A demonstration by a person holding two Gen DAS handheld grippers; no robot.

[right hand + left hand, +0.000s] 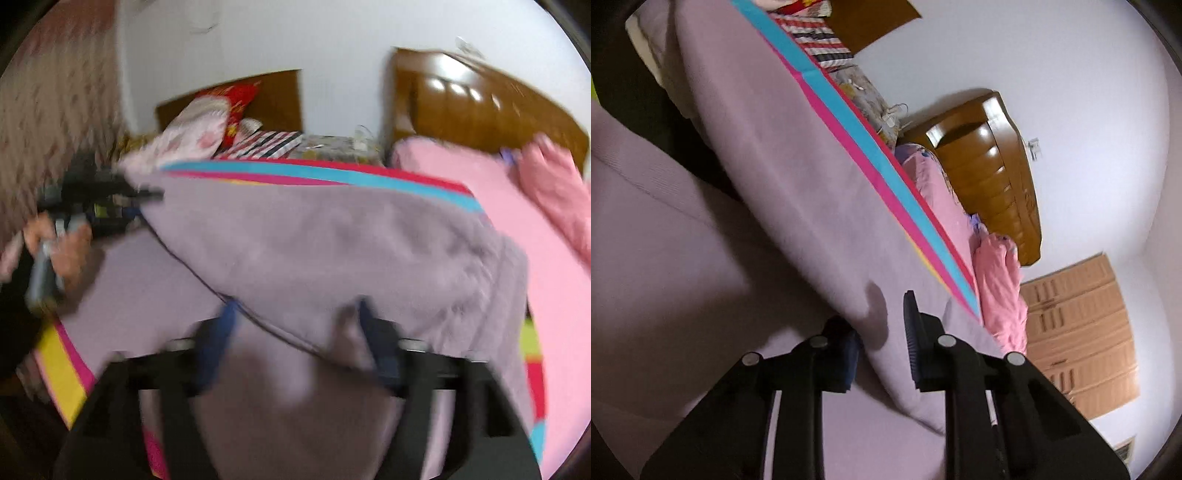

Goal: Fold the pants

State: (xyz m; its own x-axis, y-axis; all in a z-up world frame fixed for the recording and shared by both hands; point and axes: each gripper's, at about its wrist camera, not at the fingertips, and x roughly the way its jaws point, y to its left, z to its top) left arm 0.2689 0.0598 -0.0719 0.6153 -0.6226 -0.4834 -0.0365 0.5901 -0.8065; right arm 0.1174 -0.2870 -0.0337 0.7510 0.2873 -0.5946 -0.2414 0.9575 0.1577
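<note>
Lilac pants (332, 240) hung lifted over the striped bedsheet (406, 181) — soft, light, floppy knit. Left gripper (882, 332) stood apart around a fold at 6 o'clock; right gripper (295, 332) likewise, pinch unclear. Best hold — hem edges.

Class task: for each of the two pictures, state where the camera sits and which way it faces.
Left wrist: sits behind the left tongs, tilted, looking along lifted lilac pants towards the wooden headboard.
Right wrist: sits behind the right tongs, looking across the pants at the wall; the person's left hand shows.
Shared: pants, headboard, striped sheet.
</note>
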